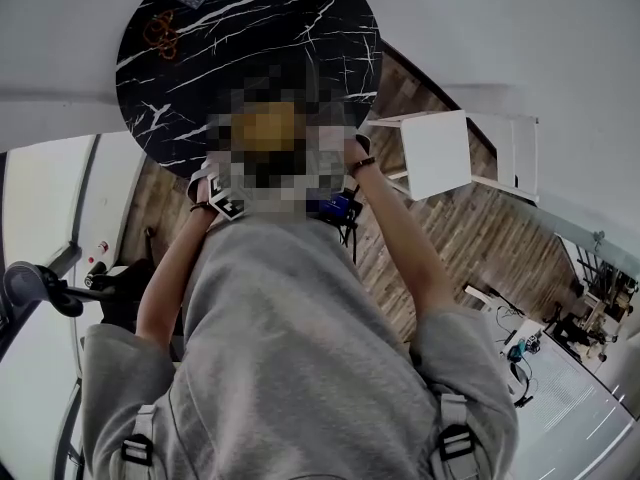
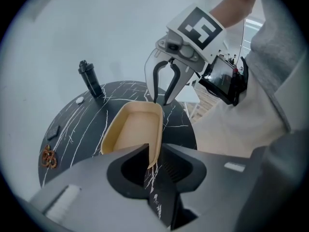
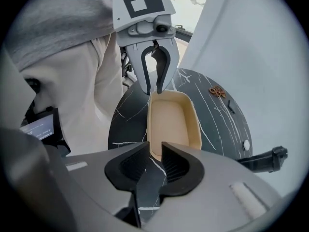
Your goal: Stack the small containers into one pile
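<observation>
A tan, boat-shaped container (image 2: 133,129) lies over the black marble table (image 2: 82,129), with one gripper at each end. In the left gripper view my left gripper (image 2: 155,151) is shut on the near rim. The right gripper (image 2: 161,102) straddles the far rim. In the right gripper view the container (image 3: 171,122) has its near wall between the jaws of my right gripper (image 3: 153,149), with a gap beside the wall. The left gripper (image 3: 153,93) holds the far end. In the head view a mosaic patch hides the container, and only the left marker cube (image 1: 226,206) shows.
A black bottle (image 2: 91,79) stands at the table's far side, near a small white disc (image 2: 79,100) and a dark flat piece (image 2: 53,129). Brown rings (image 2: 48,157) lie near the rim. A white stool (image 1: 435,153) stands beside the table (image 1: 300,28) on wooden floor.
</observation>
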Tool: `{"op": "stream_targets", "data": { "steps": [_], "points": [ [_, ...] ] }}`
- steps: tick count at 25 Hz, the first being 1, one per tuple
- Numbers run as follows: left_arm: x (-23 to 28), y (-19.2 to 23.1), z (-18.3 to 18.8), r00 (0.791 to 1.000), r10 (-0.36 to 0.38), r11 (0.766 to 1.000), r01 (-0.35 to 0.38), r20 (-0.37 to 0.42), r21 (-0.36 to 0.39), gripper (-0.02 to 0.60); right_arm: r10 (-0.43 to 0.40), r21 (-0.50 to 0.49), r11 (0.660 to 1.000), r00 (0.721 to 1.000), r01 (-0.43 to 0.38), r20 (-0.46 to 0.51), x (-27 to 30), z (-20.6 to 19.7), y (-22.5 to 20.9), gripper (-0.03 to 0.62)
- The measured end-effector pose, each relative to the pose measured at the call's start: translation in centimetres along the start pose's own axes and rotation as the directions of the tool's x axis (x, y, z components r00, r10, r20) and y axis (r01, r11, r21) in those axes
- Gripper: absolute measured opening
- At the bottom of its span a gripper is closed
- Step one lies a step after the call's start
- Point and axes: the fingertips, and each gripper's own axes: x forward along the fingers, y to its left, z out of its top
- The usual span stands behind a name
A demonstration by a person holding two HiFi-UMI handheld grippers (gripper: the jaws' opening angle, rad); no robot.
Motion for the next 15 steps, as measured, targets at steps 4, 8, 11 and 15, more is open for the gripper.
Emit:
{"op": "stream_targets", "data": {
  "steps": [4, 8, 11, 15],
  "points": [
    [-0.8, 1.6, 0.6, 0.995, 0.052, 0.992, -0.041, 0.084, -0.121, 0.077, -0.051, 0.168, 0.985, 0.997, 0.041, 0.056, -0.1, -0.2, -1.7, 0.087],
    [-2.2, 6.5, -0.4, 0.964, 0.146, 0.831, 0.001, 0.220, -0.557, 0.084, -0.146, 0.620, 0.784, 0.975, 0.011, 0.168, -0.9, -2.1, -5.9, 0.100],
    [-1.4, 7.9, -2.5, 0.962, 0.103, 0.669, 0.123, 0.255, -0.733, 0.114, -0.111, 0.785, 0.610, 0.971, -0.104, 0.214, 0.2, -3.7, -6.9, 0.131],
    [0.1, 7.6, -3.9, 0.955, 0.037, 0.531, 0.231, 0.295, -0.816, 0.133, 0.005, 0.813, 0.555, 0.978, -0.175, 0.207, 2.8, -4.5, -6.0, 0.154]
  ]
}}
